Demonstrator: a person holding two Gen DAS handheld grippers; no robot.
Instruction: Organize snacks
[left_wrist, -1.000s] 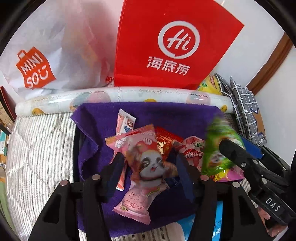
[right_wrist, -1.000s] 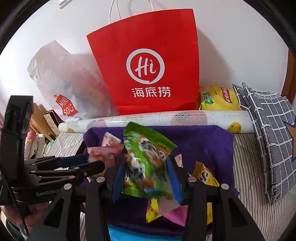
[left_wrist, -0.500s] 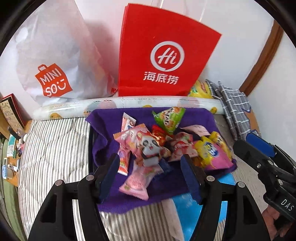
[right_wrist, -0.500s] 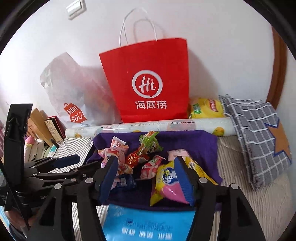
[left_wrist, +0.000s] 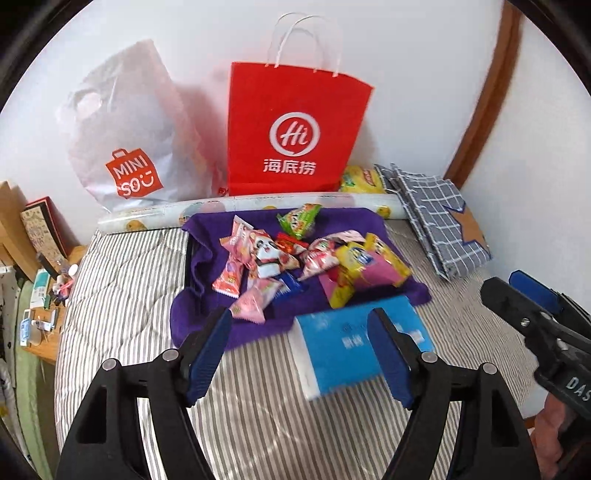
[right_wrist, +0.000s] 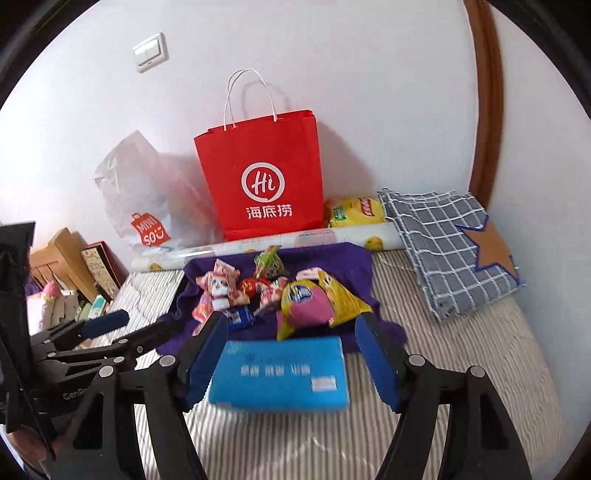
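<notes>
Both the left gripper and right gripper have just been opening, jaws apart and empty; snack packets lie heaped on the purple towel, seemingly gathered there for sorting.

Home bedroom, striped quilted mattress, checked pillow, shopping bags against wall, cluttered bedside table

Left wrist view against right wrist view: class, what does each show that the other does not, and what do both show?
Only the left wrist view: the right gripper at its edge. Only the right wrist view: a wall switch and the left gripper at its edge. Both: the red bag, snacks on a purple cloth, a blue box, and open, empty jaws.
</notes>
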